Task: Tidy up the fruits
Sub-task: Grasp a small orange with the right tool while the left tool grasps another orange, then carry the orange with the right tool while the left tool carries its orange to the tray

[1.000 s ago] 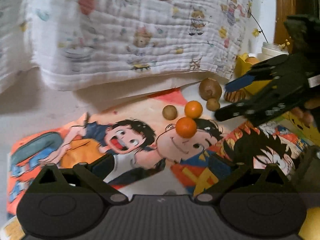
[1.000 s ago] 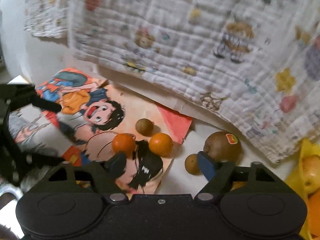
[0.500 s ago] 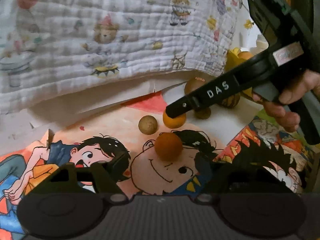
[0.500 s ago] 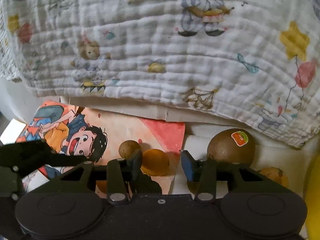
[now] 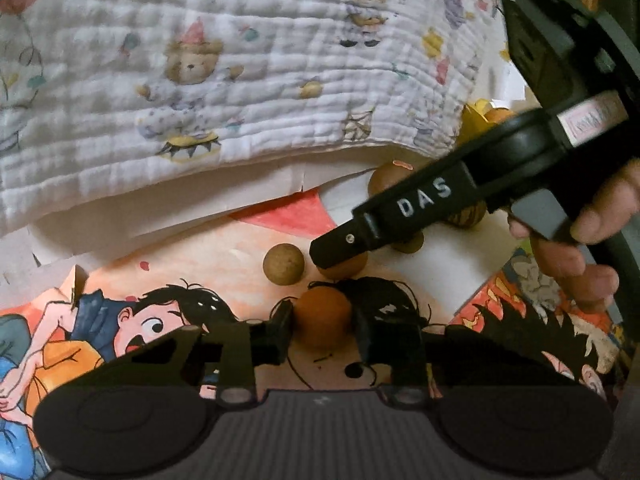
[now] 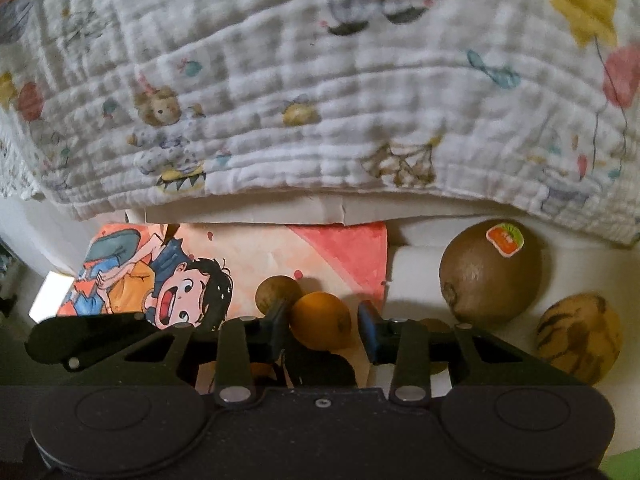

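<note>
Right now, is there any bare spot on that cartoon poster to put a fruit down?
Yes: the pale orange stretch of the poster, between the blanket edge and the small brown fruit, lies bare. It is crowded on the other side, where both oranges, the stickered kiwi and both grippers cluster.

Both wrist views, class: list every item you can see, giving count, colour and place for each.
oranges: two, orange, on the poster, one between the left fingers, one between the right fingers
small round fruits: two, brown, one beside the oranges, one partly hidden
kiwi: one, brown, stickered, on the white surface
striped fruit: one, yellowish, right of the kiwi
poster: one, multicoloured cartoon, lying flat
blanket: one, white, printed, behind everything
left hand-held gripper: black, open
right hand-held gripper: black, open
right hand: on the handle
</note>
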